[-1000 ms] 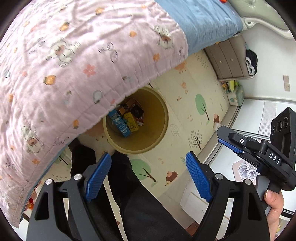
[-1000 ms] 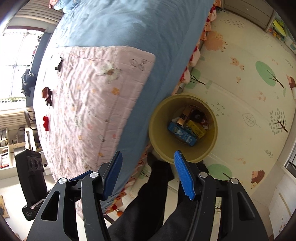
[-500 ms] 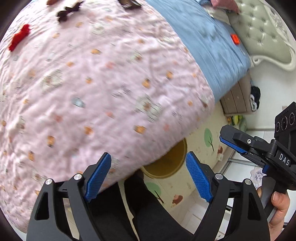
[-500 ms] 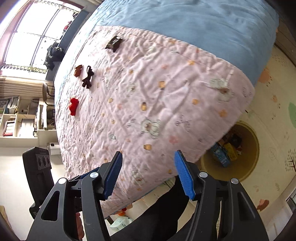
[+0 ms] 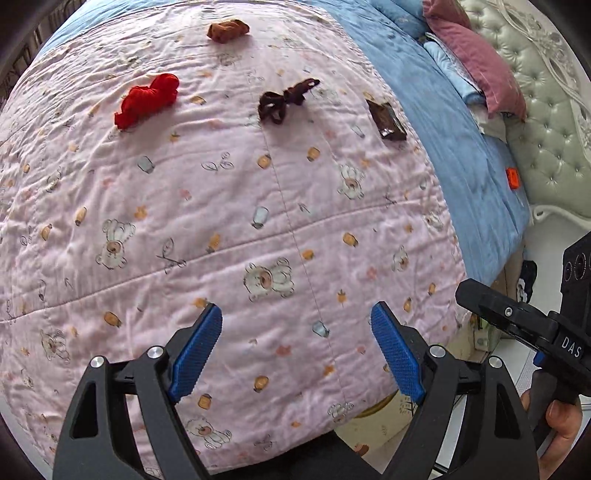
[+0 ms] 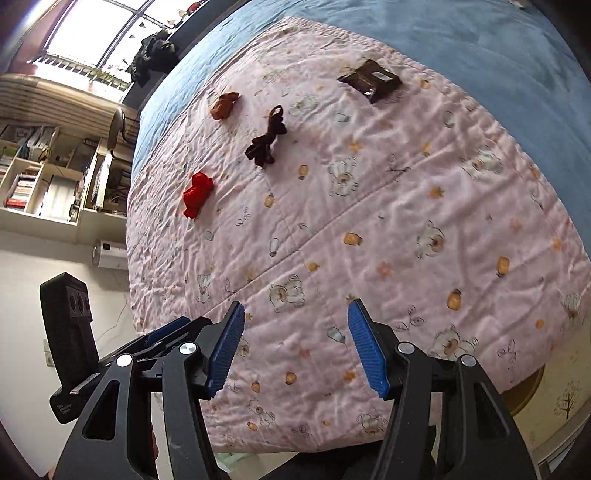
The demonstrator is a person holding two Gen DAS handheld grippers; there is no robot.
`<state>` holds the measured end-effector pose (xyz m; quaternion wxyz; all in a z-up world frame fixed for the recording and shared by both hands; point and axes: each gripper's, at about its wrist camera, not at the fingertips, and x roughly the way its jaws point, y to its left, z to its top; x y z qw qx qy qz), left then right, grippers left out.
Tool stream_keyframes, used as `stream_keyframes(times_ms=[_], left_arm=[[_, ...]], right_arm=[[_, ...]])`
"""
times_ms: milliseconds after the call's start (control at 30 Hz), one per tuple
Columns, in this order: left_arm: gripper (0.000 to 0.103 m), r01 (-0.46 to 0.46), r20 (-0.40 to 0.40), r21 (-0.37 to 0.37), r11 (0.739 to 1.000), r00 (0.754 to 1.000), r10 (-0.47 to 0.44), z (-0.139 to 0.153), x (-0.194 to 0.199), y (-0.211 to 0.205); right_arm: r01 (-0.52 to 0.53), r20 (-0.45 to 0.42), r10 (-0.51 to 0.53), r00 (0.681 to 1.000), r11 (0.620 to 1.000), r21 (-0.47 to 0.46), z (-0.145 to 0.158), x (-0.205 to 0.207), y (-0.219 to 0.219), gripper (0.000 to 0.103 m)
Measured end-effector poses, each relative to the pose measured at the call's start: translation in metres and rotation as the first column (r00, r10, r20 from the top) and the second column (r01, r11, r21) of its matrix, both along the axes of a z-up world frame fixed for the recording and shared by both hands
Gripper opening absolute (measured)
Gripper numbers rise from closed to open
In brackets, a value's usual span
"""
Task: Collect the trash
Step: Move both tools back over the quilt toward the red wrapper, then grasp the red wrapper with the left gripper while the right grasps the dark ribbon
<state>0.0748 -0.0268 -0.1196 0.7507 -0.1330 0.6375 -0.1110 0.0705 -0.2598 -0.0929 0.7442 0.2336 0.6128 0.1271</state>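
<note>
On the pink quilt (image 5: 258, 221) (image 6: 369, 221) lie a dark brown wrapper (image 5: 386, 120) (image 6: 370, 80), a crumpled red piece (image 5: 147, 99) (image 6: 197, 194), a dark brown tangled piece (image 5: 284, 100) (image 6: 266, 139) and an orange-brown lump (image 5: 227, 30) (image 6: 224, 105). My left gripper (image 5: 295, 350) hangs open above the quilt's near part, nothing between its blue pads. My right gripper (image 6: 295, 350) is likewise open and empty over the quilt, well short of the pieces. The yellow bin (image 6: 524, 395) peeks out under the quilt's edge at lower right.
Blue bedding (image 5: 461, 155), pillows (image 5: 472, 55) and a padded headboard (image 5: 546, 110) lie to the right. A small orange tag (image 5: 512, 178) sits on the blue sheet. Shelves (image 6: 44, 177) and a window (image 6: 92, 33) stand beyond the bed. A hand (image 5: 561, 424) holds the other gripper's handle.
Both grippers swung away from the yellow bin on the floor and up over the bed. The bin slid almost out of sight and the pieces on the quilt came into view.
</note>
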Motion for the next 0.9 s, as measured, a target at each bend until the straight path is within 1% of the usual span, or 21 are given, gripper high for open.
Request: stream_keyframes(times_ms=[67,267,333,400,600,700,767,900], left_arm=[[0.083,-0.019,0.011,0.013,1.000,1.000,0.019,-0.001,0.009,0.008],[0.083,-0.079,0.023,0.053,0.995,0.997,0.078,-0.008,0.046,0.037],[0.084,-0.093,0.029,0.088,0.992,0.995,0.091,-0.011,0.060,0.048],[0.084,-0.115,0.033,0.105,0.988,0.993,0.112,-0.015,0.076,0.059],[0.084,-0.149,0.047,0.173,0.974,0.989,0.143,-0.031,0.122,0.089],[0.084,-0.158,0.046,0.193,0.968,0.987,0.152,-0.040,0.144,0.103],[0.084,-0.155,0.045,0.219,0.963,0.988,0.149,-0.050,0.160,0.110],[0.084,-0.155,0.023,0.283,0.947,0.988,0.155,-0.078,0.194,0.126]], right_arm=[[-0.030,0.001,0.030,1.000,0.999,-0.017,-0.002,0.017,0.012,0.058],[-0.097,-0.016,0.097,0.995,0.995,-0.012,-0.016,0.072,0.040,0.059],[-0.116,-0.035,0.115,0.993,0.993,-0.014,-0.025,0.091,0.049,0.059],[-0.128,-0.050,0.128,0.991,0.992,-0.006,-0.034,0.110,0.057,0.059],[-0.185,-0.045,0.183,0.982,0.982,-0.025,-0.050,0.159,0.082,0.063],[-0.186,-0.055,0.185,0.981,0.982,-0.019,-0.061,0.181,0.090,0.063],[-0.176,-0.066,0.174,0.983,0.984,-0.026,-0.072,0.195,0.091,0.065],[-0.121,-0.109,0.116,0.987,0.992,-0.041,-0.096,0.221,0.085,0.065]])
